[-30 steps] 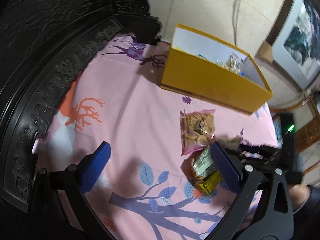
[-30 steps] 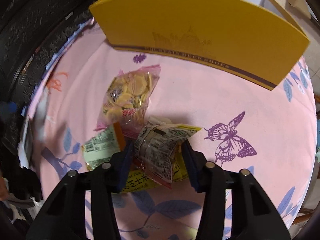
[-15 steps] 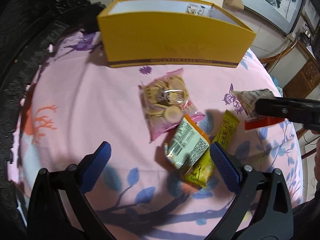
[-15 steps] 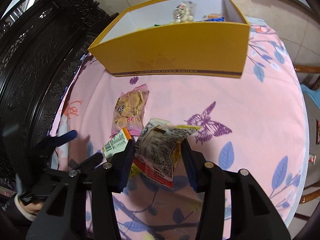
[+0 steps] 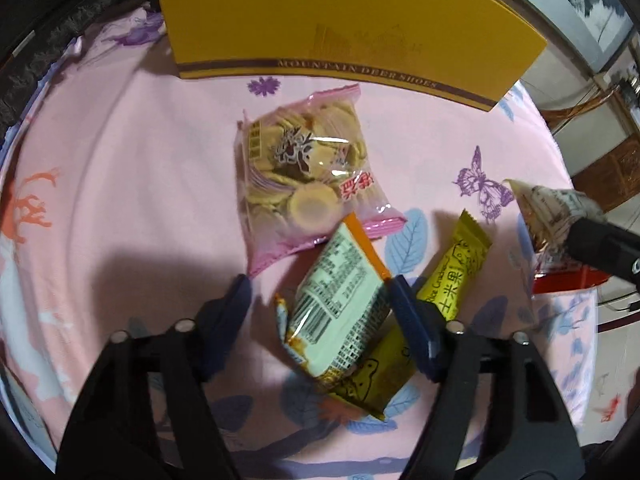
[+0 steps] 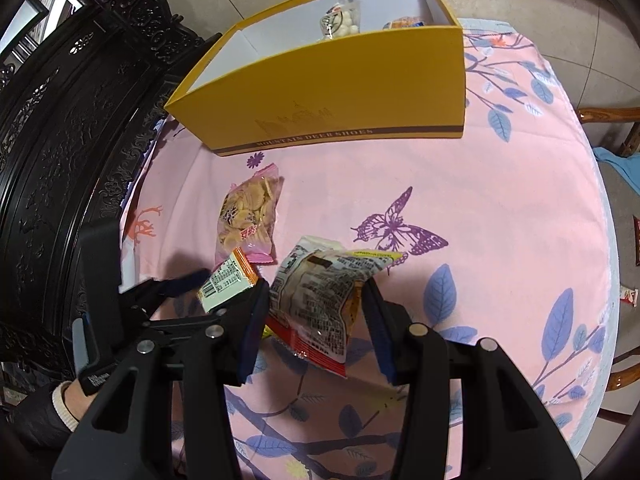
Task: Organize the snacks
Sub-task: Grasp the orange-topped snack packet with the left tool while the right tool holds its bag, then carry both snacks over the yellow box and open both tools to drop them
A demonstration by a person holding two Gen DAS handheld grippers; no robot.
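My left gripper (image 5: 320, 300) is open, its fingers on either side of an orange-and-white snack packet (image 5: 340, 312) that lies on the pink cloth over a yellow rice cracker bar (image 5: 448, 280). A pink bag of round biscuits (image 5: 308, 168) lies just beyond it. My right gripper (image 6: 314, 312) is shut on a crinkled grey snack bag with red and yellow edges (image 6: 320, 296), held above the cloth. That bag also shows at the right edge of the left wrist view (image 5: 548, 216). The yellow shoe box (image 6: 340, 92) stands open at the back with two snack bags inside.
The table has a pink cloth (image 6: 500, 208) printed with leaves and a butterfly. Dark carved wooden furniture (image 6: 60, 140) runs along the left. A wooden chair (image 6: 612, 120) and small wrappers on the floor (image 6: 628, 296) are to the right.
My left gripper has moved down and forward and narrowed around the orange-and-white packet. My right gripper has lifted the grey bag higher and drawn back from the box.
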